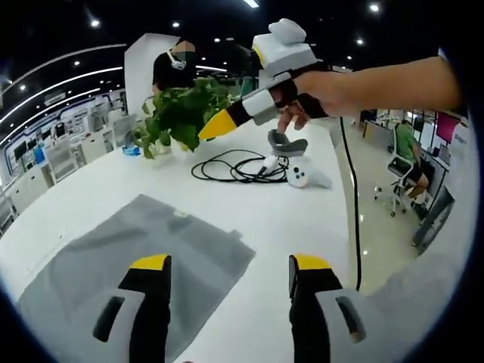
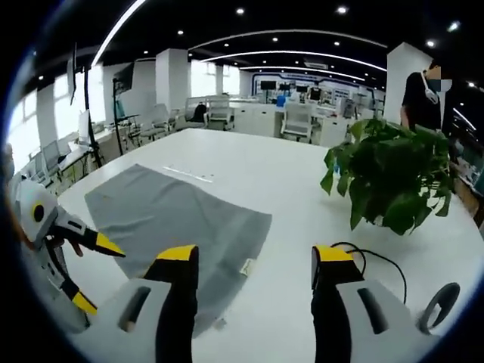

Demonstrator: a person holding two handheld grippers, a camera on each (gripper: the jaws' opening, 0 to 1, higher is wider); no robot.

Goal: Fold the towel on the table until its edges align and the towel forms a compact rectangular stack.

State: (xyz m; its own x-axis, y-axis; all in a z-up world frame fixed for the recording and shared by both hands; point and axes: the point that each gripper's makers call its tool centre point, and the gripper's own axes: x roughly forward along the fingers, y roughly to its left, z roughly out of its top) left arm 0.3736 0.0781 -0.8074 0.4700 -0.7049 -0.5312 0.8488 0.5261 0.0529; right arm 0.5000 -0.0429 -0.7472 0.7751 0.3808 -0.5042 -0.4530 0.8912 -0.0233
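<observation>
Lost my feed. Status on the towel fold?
Both grippers, left and right, open, empty. Towel flat, unfolded. Plant and cable lie clear of it.

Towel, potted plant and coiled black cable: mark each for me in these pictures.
towel (image 2: 181, 215), right gripper view, middle of the flat grey cloth.
potted plant (image 2: 393, 178), right gripper view, centre of the leaves.
coiled black cable (image 1: 234, 166), left gripper view, on the loops.
</observation>
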